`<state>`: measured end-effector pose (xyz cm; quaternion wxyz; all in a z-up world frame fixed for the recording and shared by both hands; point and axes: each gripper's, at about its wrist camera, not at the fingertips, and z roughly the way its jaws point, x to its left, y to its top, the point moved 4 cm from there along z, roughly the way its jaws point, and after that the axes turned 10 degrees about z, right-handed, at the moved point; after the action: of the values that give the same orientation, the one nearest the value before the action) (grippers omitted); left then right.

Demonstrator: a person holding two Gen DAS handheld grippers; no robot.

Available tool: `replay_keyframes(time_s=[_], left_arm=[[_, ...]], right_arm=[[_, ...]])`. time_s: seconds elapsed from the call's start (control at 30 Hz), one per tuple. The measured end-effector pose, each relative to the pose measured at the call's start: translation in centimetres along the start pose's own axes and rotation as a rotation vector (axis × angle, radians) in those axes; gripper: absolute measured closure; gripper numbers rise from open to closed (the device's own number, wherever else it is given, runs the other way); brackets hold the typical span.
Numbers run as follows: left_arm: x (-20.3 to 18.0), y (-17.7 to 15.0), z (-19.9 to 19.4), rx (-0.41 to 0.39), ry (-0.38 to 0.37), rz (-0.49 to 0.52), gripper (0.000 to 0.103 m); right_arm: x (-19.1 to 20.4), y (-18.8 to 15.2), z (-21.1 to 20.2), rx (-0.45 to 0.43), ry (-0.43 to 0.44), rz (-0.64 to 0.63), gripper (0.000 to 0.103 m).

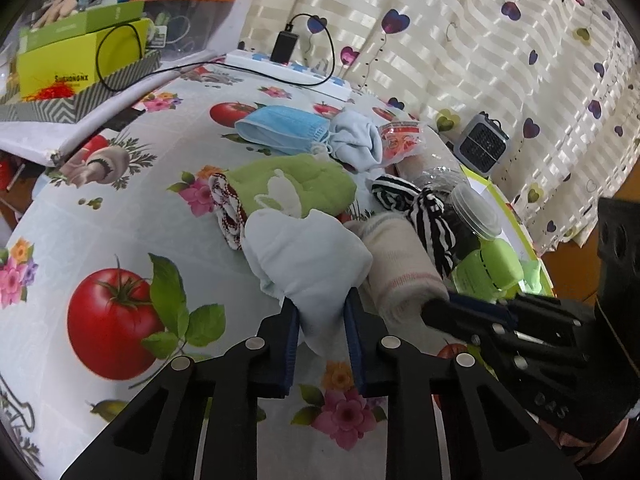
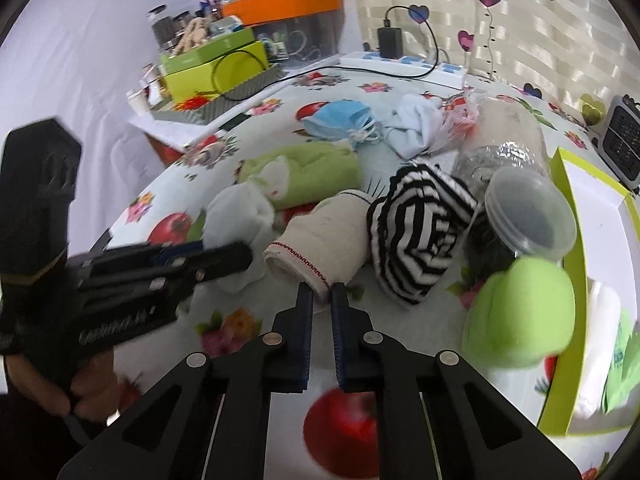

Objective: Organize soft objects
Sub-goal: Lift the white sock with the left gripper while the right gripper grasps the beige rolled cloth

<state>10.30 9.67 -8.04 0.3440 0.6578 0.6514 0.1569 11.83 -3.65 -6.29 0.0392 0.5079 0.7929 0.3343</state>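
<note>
My left gripper (image 1: 320, 300) is shut on a pale blue sock (image 1: 308, 256), which bulges out between the fingers above the table. My right gripper (image 2: 322, 290) is shut on the hem of a cream sock (image 2: 324, 236) with red stitching; this sock also shows in the left wrist view (image 1: 400, 268). Beside them lie a black-and-white striped sock (image 2: 416, 224), a rolled green towel (image 1: 292, 188), a red-and-white patterned sock (image 1: 228, 208), a blue face mask (image 1: 280, 128) and another pale blue sock (image 1: 356, 140). The left gripper shows in the right wrist view (image 2: 224, 258).
A clear jar (image 2: 524, 216), a green soft case (image 2: 520, 312) and a lime-edged white box (image 2: 596, 240) stand at the right. A red snack packet (image 1: 404, 140), a power strip (image 1: 288, 68), stacked green boxes (image 1: 80, 52) and a small heater (image 1: 484, 144) stand behind.
</note>
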Motion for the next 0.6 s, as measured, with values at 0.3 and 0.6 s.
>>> replay_keyframes(time_s=[0.3, 0.6], left_arm=[[-1.4, -0.8, -2.3, -0.024, 0.006, 0.017, 0.084], [-3.1, -1.3, -4.0, -0.039, 0.006, 0.044, 0.084]], right_arm=[[0.5, -2.2, -3.4, -0.052, 0.036, -0.028, 0.094], [-0.1, -3.8, -5.6, -0.076, 0.033, -0.031, 0.096]])
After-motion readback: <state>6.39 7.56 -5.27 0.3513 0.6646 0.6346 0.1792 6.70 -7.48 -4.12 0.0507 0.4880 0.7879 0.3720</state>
